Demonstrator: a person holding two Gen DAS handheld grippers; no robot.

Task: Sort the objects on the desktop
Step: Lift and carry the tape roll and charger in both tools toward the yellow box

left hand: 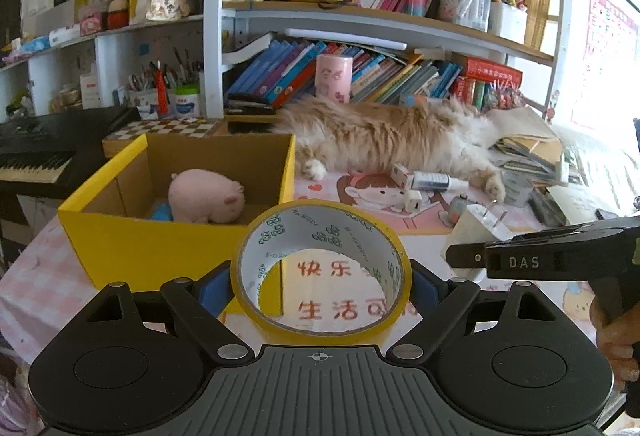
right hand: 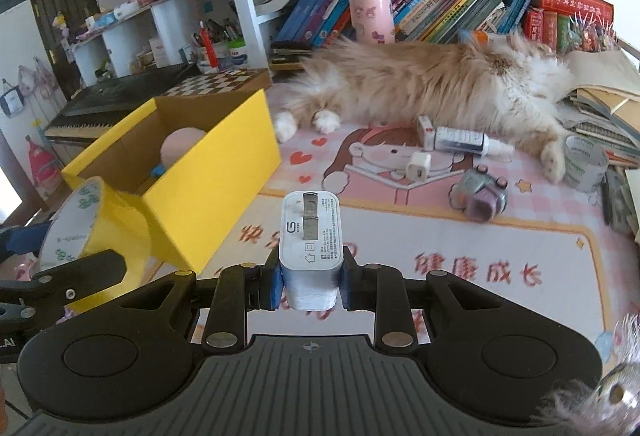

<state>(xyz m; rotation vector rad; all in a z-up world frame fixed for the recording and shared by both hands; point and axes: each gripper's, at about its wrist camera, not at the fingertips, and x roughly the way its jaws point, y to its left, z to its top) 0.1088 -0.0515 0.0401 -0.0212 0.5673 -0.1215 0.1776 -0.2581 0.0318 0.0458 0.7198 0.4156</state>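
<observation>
My left gripper (left hand: 320,286) is shut on a yellow tape roll (left hand: 320,236), held above the mat just in front of the yellow box (left hand: 160,252); the roll also shows in the right wrist view (right hand: 86,220). The box holds a pink plush pig (left hand: 206,195) and something blue. My right gripper (right hand: 310,286) is shut on a white plug charger (right hand: 310,236), held above the mat to the right of the box (right hand: 216,195). The charger also shows in the left wrist view (left hand: 478,232).
A fluffy orange cat (right hand: 420,83) lies along the back of the desk. On the pink mat (right hand: 440,236) lie a small white charger (right hand: 418,165), a spray bottle (right hand: 464,141), a small toy car (right hand: 480,195) and a clear tape roll (right hand: 584,161). Bookshelves stand behind, a keyboard left.
</observation>
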